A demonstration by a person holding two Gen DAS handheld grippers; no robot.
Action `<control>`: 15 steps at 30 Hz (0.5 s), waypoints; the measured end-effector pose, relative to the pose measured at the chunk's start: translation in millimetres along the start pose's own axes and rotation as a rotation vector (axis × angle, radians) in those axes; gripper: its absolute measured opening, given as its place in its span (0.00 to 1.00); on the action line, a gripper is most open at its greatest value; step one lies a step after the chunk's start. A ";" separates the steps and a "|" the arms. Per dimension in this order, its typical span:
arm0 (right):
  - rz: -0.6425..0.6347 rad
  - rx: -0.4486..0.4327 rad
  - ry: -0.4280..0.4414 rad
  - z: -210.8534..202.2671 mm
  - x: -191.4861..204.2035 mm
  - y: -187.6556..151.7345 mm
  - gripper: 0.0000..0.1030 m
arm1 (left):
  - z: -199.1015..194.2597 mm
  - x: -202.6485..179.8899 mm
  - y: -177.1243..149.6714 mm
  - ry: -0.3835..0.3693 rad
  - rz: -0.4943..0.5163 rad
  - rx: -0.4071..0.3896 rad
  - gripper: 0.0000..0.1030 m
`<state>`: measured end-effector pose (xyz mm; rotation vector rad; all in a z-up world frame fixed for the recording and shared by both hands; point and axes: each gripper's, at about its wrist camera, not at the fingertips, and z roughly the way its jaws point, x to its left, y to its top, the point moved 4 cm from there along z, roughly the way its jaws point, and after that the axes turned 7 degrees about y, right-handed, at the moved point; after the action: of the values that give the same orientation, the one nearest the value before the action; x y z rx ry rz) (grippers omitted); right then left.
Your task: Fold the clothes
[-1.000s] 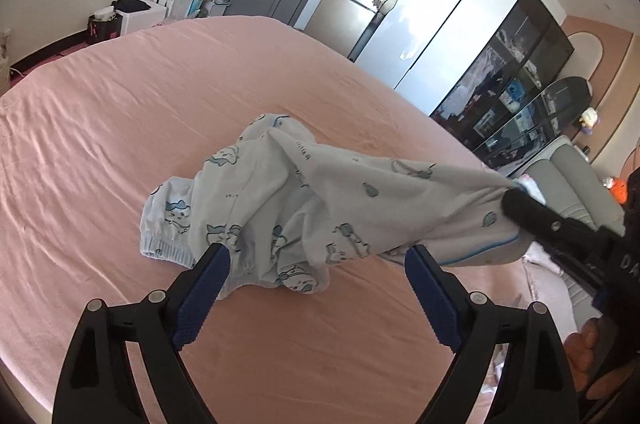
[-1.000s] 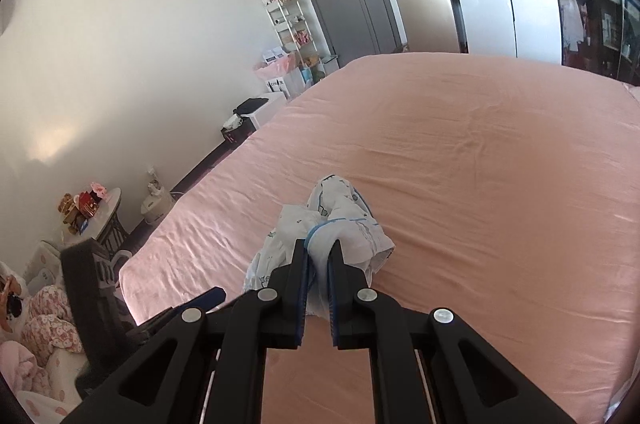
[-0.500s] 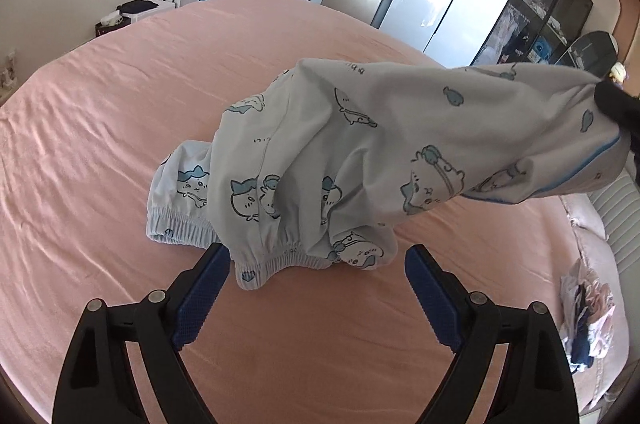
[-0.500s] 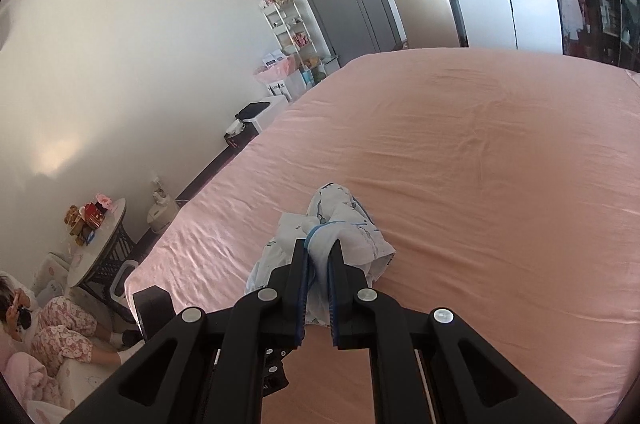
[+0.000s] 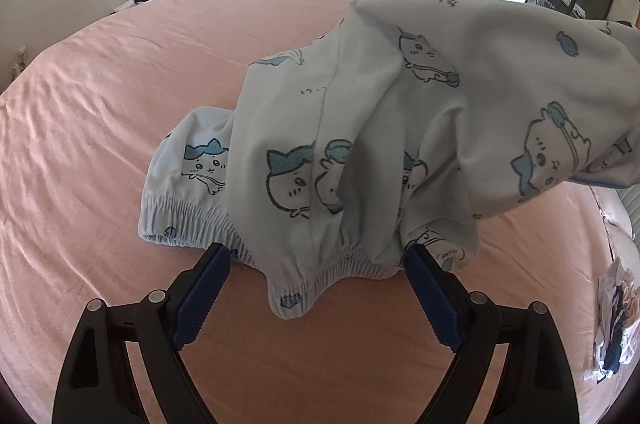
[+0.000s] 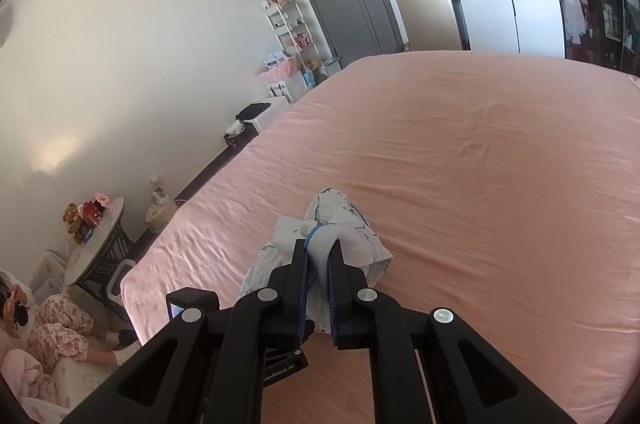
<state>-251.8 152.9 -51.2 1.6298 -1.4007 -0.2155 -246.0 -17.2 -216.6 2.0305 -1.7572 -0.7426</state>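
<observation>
Garment: printed pyjama piece (image 5: 360, 128) is hanging partly lifted over the pink bed (image 5: 100, 104).
Right gripper (image 6: 318, 264): clamping its blue-piped edge.
Left gripper (image 5: 316, 288): jaws gaping, nearing the elastic hem (image 5: 320, 264).
Next: probably pinching that hem, then spreading flat.

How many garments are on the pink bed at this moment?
1: the cartoon-print garment, one end bunched on the pink bed, the other lifted by the right gripper. Its folds could hide another.

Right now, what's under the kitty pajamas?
Under the pajamas is the pink bedsheet. Whatever lies beneath the crumpled cloth itself stays hidden.
</observation>
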 end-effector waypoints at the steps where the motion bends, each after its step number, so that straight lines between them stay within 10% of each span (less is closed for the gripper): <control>1: 0.000 0.000 -0.001 0.1 -0.5 0.0 0.06 | 2.9 0.2 1.3 0.003 -0.005 0.004 0.87; 9: 0.002 0.021 -0.018 -2.4 -4.0 -2.8 0.06 | 3.7 3.2 4.8 0.003 -0.034 -0.039 0.85; 15: 0.020 0.041 -0.043 -6.2 -10.9 -8.5 0.06 | -11.2 6.7 1.1 -0.027 -0.066 -0.061 0.51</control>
<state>-245.6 164.6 -58.6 1.6527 -1.4623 -0.2121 -239.5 -24.8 -208.0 2.0552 -1.6682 -0.8378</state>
